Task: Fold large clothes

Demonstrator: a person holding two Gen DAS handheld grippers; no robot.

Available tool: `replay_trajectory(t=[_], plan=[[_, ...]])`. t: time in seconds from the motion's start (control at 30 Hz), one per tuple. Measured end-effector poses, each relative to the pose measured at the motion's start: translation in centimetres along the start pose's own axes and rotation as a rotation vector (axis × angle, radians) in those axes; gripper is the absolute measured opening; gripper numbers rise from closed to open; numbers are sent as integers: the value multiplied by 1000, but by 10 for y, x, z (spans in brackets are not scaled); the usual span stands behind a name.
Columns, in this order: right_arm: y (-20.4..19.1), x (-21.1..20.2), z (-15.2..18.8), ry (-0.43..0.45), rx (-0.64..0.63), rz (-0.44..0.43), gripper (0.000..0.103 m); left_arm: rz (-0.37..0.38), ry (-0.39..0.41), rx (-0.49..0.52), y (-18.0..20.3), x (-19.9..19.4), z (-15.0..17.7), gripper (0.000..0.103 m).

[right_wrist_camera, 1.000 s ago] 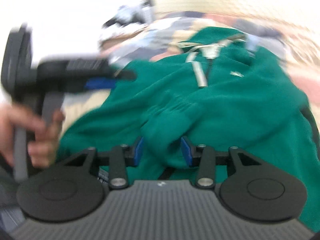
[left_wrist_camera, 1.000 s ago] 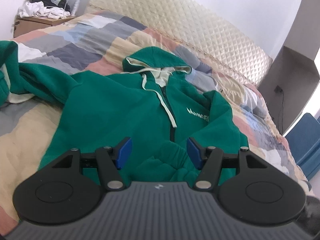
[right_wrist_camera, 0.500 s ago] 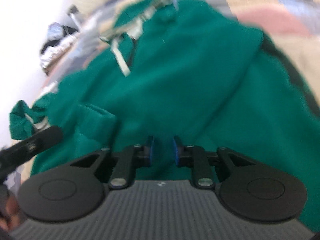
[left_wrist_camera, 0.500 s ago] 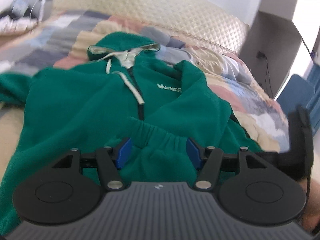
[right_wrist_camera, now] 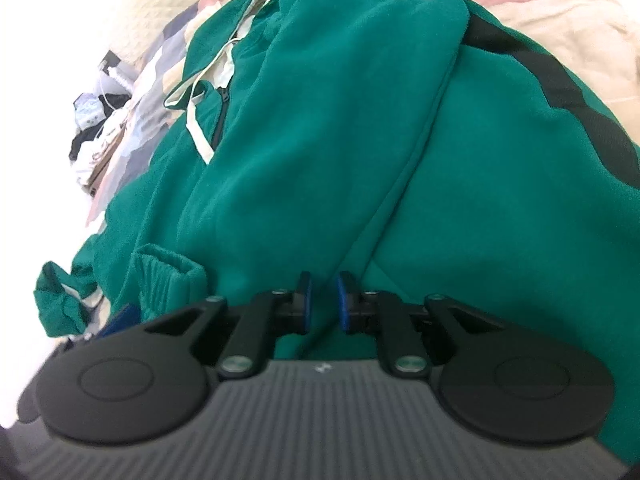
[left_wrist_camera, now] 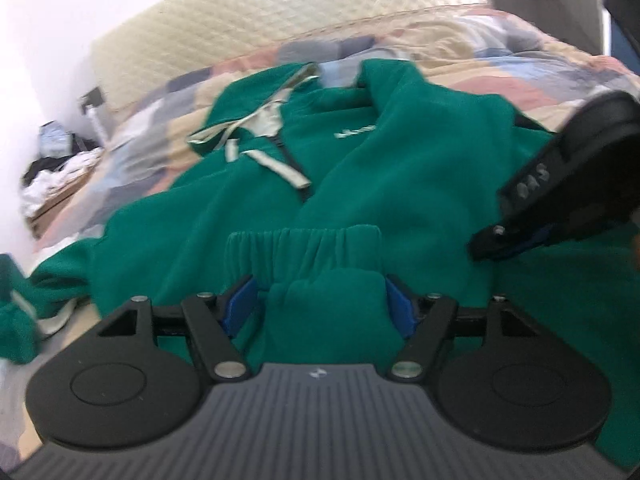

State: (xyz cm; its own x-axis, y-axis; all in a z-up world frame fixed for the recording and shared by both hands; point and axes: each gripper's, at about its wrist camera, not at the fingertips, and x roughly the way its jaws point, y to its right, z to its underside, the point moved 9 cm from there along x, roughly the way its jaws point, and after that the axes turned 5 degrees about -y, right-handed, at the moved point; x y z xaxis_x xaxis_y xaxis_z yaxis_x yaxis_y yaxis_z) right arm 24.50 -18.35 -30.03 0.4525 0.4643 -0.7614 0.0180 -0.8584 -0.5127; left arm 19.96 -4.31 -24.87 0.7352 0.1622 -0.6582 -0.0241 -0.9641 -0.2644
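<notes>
- Since a second ago, your left gripper has dropped low over the hoodie and rolled, and your right gripper has slid off the cuff onto the flat side of the body.
- Your hoodie lies face up on the bed, with one sleeve folded across its front.
- Your left jaws are opening wide, with a lump of sleeve between them. If you lift now, the sleeve may slip out and flop back.
- Your right jaws are closing and almost shut. I cannot tell if they pinch any cloth. If they bite too little, the side may drop half way.
- Your other sleeve is bunched at the bed's edge. It could drag and spoil the fold.
- Your grippers are close together, so they might bump.
</notes>
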Motion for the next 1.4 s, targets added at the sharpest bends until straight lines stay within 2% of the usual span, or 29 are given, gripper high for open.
replay_trajectory(t=[0.1,0.23,0.3,0.4,0.47,0.57,0.67,0.8,0.87,0.93,1.0,1.07,1.13,1.2,1.3,1.4], plan=[[-3,0,-1,4,-41,19,14,-100,26,-68,-23,-11,-3,75],[-3,-2,1,9,-72,40,14,-185,33,-241,-66,-32,0,75],[-3,-2,2,7,-82,50,18,-231,28,-324,-87,-42,4,75],[-6,-4,4,14,-109,60,18,-209,11,-431,-106,-52,13,76],[-11,-9,3,33,-138,57,18,-184,-30,-451,-106,-49,21,76],[-26,-16,3,69,-188,22,19,-136,-147,-427,-97,-30,32,77],[-44,-18,9,72,-263,-17,20,-78,-260,-479,-92,-12,52,77],[-48,5,27,-30,-322,7,19,-59,-265,-557,-109,-5,55,77],[-47,12,32,-44,-355,34,20,-32,-264,-607,-125,-4,52,77],[-48,11,30,-47,-362,35,20,-2,-256,-697,-151,-2,47,77],[-46,7,28,-54,-325,22,19,-5,-259,-801,-187,5,45,78],[-45,5,27,-58,-315,16,19,-45,-257,-877,-227,15,45,78],[-48,6,29,-58,-330,20,20,-130,-281,-969,-272,24,54,78],[-53,6,32,-59,-346,17,20,-137,-241,-1088,-310,29,62,78],[-60,7,34,-60,-362,12,20,-180,-211,-1155,-348,41,73,78],[-65,8,35,-62,-371,9,20,-191,-147,-1204,-371,54,84,78]])
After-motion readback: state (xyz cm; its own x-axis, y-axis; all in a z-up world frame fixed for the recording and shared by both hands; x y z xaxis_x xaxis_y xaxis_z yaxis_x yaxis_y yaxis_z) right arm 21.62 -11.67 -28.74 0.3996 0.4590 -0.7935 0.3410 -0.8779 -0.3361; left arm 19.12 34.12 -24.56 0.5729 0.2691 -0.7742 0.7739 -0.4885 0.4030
